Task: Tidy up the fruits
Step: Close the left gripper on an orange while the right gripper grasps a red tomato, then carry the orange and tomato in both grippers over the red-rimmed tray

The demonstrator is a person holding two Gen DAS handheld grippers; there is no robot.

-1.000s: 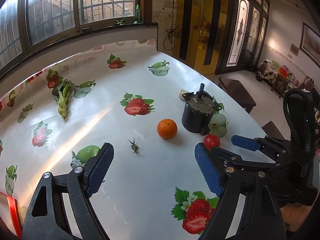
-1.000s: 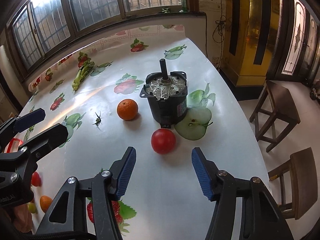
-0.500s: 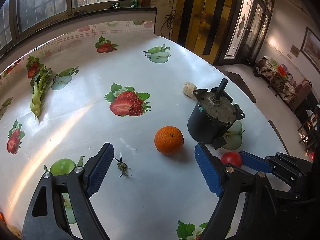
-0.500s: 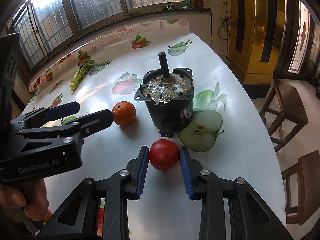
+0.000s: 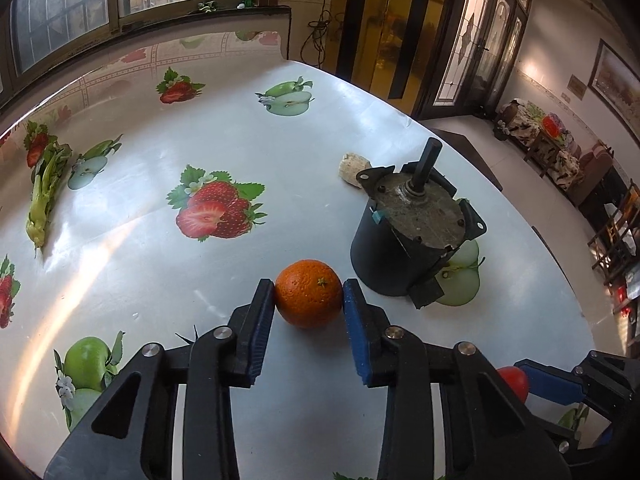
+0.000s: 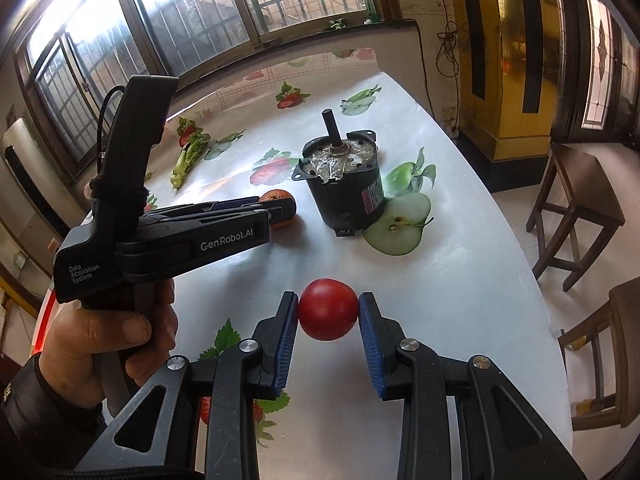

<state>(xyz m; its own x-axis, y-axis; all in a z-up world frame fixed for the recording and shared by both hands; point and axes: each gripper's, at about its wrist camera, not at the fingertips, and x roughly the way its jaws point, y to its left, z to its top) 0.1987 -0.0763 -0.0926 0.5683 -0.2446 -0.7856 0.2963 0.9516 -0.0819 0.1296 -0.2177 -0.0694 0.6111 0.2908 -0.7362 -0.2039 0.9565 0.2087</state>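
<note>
An orange (image 5: pixel 309 294) sits on the fruit-print tablecloth, and my left gripper (image 5: pixel 308 296) is shut on it, blue pads touching both sides. The orange also shows in the right wrist view (image 6: pixel 280 208), partly hidden behind the left gripper (image 6: pixel 276 212). A red tomato (image 6: pixel 328 309) is held between the pads of my right gripper (image 6: pixel 328 310), which is shut on it, seemingly lifted off the table. The tomato shows at the lower right of the left wrist view (image 5: pixel 515 381), beside a blue pad (image 5: pixel 552 384) of the right gripper.
A black motor (image 5: pixel 412 240) with an upright shaft stands right of the orange, also in the right wrist view (image 6: pixel 344 184). A beige lump (image 5: pixel 352 170) lies behind it. A green vegetable stalk (image 5: pixel 44 200) lies far left. Wooden stools (image 6: pixel 576 204) stand past the table's right edge.
My left gripper moved forward and closed on the orange. My right gripper finished closing on the tomato and drew it back from the motor.
</note>
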